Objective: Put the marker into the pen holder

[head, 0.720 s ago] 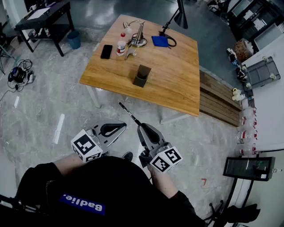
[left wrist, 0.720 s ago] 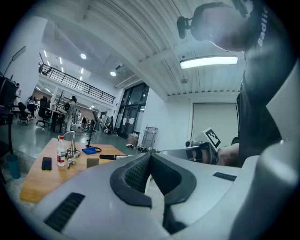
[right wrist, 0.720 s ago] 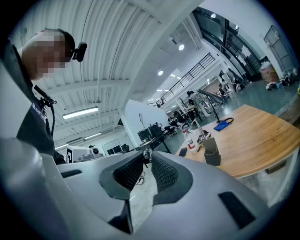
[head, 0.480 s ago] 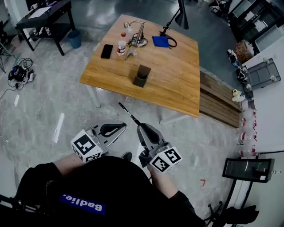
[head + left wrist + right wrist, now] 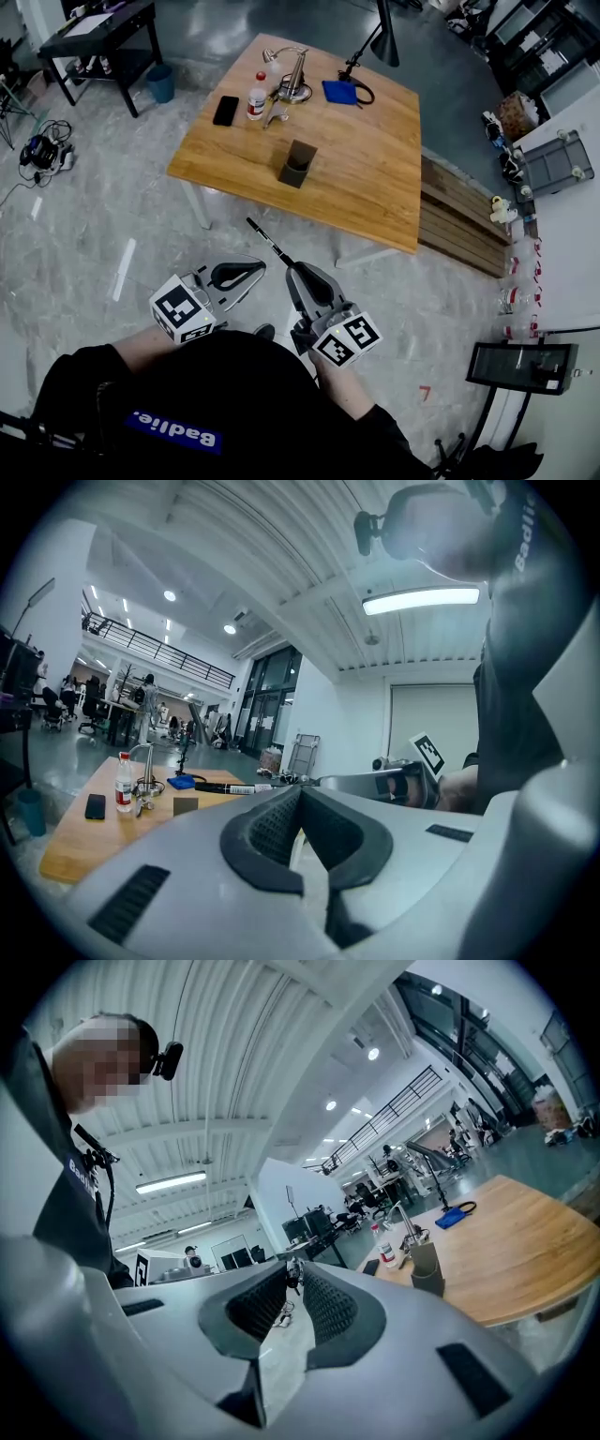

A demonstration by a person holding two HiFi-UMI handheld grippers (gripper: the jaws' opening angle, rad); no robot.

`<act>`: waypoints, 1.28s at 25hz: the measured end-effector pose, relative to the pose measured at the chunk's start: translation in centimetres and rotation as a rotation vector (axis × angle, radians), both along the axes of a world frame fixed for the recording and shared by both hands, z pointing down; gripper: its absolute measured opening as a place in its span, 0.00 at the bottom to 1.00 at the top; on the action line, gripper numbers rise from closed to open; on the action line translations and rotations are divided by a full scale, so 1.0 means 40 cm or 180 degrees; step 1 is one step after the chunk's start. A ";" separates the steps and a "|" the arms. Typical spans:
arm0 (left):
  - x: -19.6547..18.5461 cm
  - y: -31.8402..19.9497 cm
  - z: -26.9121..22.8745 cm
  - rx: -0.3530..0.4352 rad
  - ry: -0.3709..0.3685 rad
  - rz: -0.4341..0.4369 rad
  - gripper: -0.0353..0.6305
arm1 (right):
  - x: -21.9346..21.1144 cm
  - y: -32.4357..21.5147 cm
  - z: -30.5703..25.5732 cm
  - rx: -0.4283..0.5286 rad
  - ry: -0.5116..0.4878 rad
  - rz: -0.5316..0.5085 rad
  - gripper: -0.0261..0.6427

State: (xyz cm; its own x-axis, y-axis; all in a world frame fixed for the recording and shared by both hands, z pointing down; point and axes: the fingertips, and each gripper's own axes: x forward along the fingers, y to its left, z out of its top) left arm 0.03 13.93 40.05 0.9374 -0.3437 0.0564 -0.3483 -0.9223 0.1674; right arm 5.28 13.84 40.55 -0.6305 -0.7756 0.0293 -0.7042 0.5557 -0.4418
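Observation:
The dark pen holder (image 5: 298, 164) stands upright near the middle of the wooden table (image 5: 375, 178); it also shows in the left gripper view (image 5: 186, 805) and the right gripper view (image 5: 427, 1274). My right gripper (image 5: 292, 267) is over the floor, short of the table's near edge, shut on a black marker (image 5: 267, 241). The marker sticks out from the tips toward the table. From the left gripper view the marker (image 5: 230, 788) lies level, with a white label. My left gripper (image 5: 264, 270) hangs beside it to the left, jaws shut with nothing between them.
At the table's far side are a white bottle (image 5: 255, 97), a black phone (image 5: 225, 110), a metal desk lamp (image 5: 292, 75), a blue cloth (image 5: 339, 90) and a black lamp (image 5: 380, 37). A wooden bench (image 5: 464, 220) sits right of the table. A black desk (image 5: 98, 37) stands far left.
The right gripper with the marker has drifted slightly to the left. The left gripper has hardly moved.

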 end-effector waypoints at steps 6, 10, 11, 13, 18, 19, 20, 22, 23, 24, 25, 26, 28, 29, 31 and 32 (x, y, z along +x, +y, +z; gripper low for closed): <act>0.048 -0.002 -0.002 0.0064 -0.0033 -0.0107 0.06 | 0.053 -0.001 0.010 0.0025 -0.0017 -0.0086 0.13; 0.079 -0.015 -0.001 0.0079 -0.0043 -0.0261 0.06 | 0.100 -0.015 0.026 0.0017 -0.0004 -0.0153 0.13; 0.086 -0.019 0.000 0.0078 -0.0040 -0.0287 0.06 | 0.110 -0.021 0.032 0.0002 0.0004 -0.0165 0.13; 0.096 -0.033 0.002 0.0074 -0.0037 -0.0311 0.06 | 0.123 -0.037 0.043 -0.0031 0.0023 -0.0178 0.13; 0.102 -0.112 0.003 0.0104 0.0001 -0.0318 0.06 | 0.134 -0.113 0.062 -0.0067 0.0113 -0.0162 0.13; 0.101 -0.135 0.004 0.0109 0.0016 -0.0306 0.06 | 0.135 -0.135 0.066 -0.0073 0.0138 -0.0141 0.13; 0.101 -0.159 0.005 0.0112 0.0030 -0.0287 0.06 | 0.137 -0.160 0.071 -0.0085 0.0165 -0.0112 0.13; 0.096 -0.211 0.009 0.0107 0.0049 -0.0237 0.06 | 0.140 -0.213 0.081 -0.0131 0.0210 -0.0034 0.13; 0.091 -0.239 0.011 0.0102 0.0055 -0.0209 0.06 | 0.140 -0.240 0.087 -0.0158 0.0233 0.0006 0.13; 0.085 -0.268 0.012 0.0102 0.0058 -0.0180 0.06 | 0.139 -0.268 0.091 -0.0177 0.0261 0.0039 0.13; 0.079 -0.298 0.013 0.0106 0.0058 -0.0148 0.06 | 0.136 -0.297 0.095 -0.0191 0.0288 0.0070 0.13; 0.074 -0.329 0.014 0.0113 0.0056 -0.0113 0.06 | 0.134 -0.327 0.099 -0.0209 0.0309 0.0102 0.13; 0.064 -0.393 0.016 0.0131 0.0051 -0.0045 0.06 | 0.131 -0.386 0.111 -0.0264 0.0341 0.0181 0.13; 0.059 -0.424 0.018 0.0134 0.0050 -0.0013 0.06 | 0.131 -0.416 0.118 -0.0298 0.0362 0.0222 0.13; 0.050 -0.480 0.022 0.0115 0.0065 0.0052 0.06 | 0.135 -0.471 0.138 -0.0384 0.0450 0.0315 0.13; 0.046 -0.504 0.025 0.0098 0.0075 0.0087 0.06 | 0.140 -0.497 0.152 -0.0431 0.0529 0.0364 0.13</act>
State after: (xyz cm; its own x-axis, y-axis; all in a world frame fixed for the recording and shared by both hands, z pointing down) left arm 1.86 -6.25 41.07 0.9474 -0.3192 0.0241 -0.3191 -0.9363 0.1466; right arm 10.87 -6.03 46.64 -0.5167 -0.8236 0.2339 -0.8284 0.4119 -0.3796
